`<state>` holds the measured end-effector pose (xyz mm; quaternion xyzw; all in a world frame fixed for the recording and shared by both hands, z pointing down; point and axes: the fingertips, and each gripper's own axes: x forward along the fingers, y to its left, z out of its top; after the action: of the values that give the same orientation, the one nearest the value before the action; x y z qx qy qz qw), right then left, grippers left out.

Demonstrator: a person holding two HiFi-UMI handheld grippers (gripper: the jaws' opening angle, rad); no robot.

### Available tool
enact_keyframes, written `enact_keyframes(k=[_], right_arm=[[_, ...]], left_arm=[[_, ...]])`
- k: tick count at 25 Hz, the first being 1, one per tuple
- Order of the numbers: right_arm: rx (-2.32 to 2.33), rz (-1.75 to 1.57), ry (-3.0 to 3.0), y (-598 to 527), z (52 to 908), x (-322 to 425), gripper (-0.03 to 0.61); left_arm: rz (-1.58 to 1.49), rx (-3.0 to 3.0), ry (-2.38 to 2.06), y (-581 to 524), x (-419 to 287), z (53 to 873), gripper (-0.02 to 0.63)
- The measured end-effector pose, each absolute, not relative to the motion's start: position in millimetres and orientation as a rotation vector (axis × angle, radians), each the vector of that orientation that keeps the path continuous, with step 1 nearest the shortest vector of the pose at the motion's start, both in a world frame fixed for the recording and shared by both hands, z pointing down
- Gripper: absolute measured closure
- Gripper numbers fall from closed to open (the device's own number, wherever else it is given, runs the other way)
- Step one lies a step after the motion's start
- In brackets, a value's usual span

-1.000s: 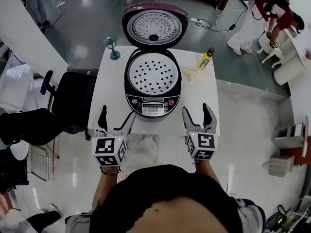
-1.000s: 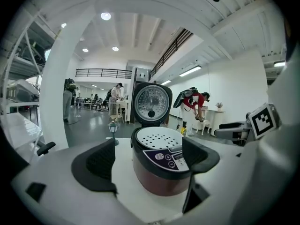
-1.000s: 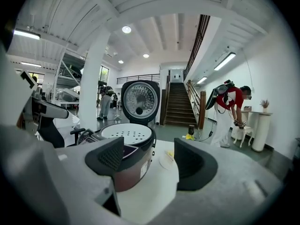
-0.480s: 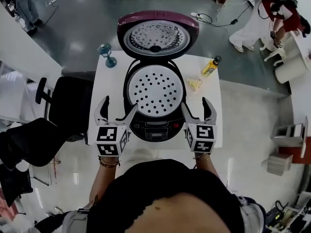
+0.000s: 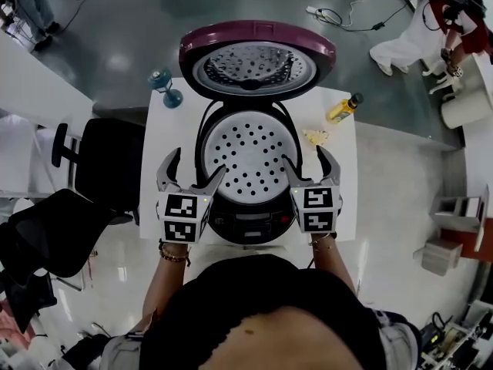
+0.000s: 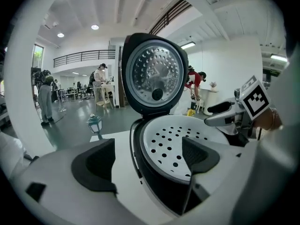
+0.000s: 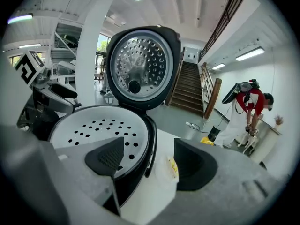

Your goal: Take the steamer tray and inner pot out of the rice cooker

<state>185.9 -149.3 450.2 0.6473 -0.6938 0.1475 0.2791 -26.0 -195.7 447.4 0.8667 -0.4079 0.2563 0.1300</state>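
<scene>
The black rice cooker (image 5: 248,222) stands on the white table with its maroon lid (image 5: 256,56) swung up at the back. A white perforated steamer tray (image 5: 249,153) (image 6: 180,146) (image 7: 101,128) fills its mouth; the inner pot beneath is hidden. My left gripper (image 5: 190,172) (image 6: 152,161) is open and straddles the cooker's left rim, one jaw over the tray, one outside. On the other side my right gripper (image 5: 310,164) (image 7: 150,161) is open astride the right rim in the same way. Nothing is held.
A small teal lantern (image 5: 162,85) stands at the table's back left. A yellow bottle (image 5: 343,108) and a small wrapped packet (image 5: 314,137) lie at the back right. A black office chair (image 5: 108,164) sits left of the white table (image 5: 154,179).
Both grippers have moved forward from the table's near edge to the cooker's rim, one at each side. Both stay open.
</scene>
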Motion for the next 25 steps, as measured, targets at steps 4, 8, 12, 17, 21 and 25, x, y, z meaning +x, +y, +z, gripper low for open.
enact_keyframes(k=[4,8,12,17,21,25], right_arm=[[1.674,0.376,-1.810,-164,458,185,0.255],[1.570,0.333,-1.765,-175,472,182,0.255],[1.461,0.365,-1.745,-177,491,180,0.264],[1.411,0.402,-1.798,-182,492,177,0.379],[1.425,0.404,-1.819,-185,489,178,0.408],[1.442,0.409,-1.852,-186,481,179,0.420]], left_arm=[[0.855,2.511,-1.073,-201,-14,466,0.189],[0.979,2.502,-1.048,-206,-12,478,0.189],[1.071,2.478,-0.999,-206,-10,488,0.189],[1.067,2.444,-1.031,-209,-14,485,0.189],[1.067,2.425,-1.055,-211,-17,485,0.189],[1.061,2.428,-1.066,-210,-16,481,0.189]])
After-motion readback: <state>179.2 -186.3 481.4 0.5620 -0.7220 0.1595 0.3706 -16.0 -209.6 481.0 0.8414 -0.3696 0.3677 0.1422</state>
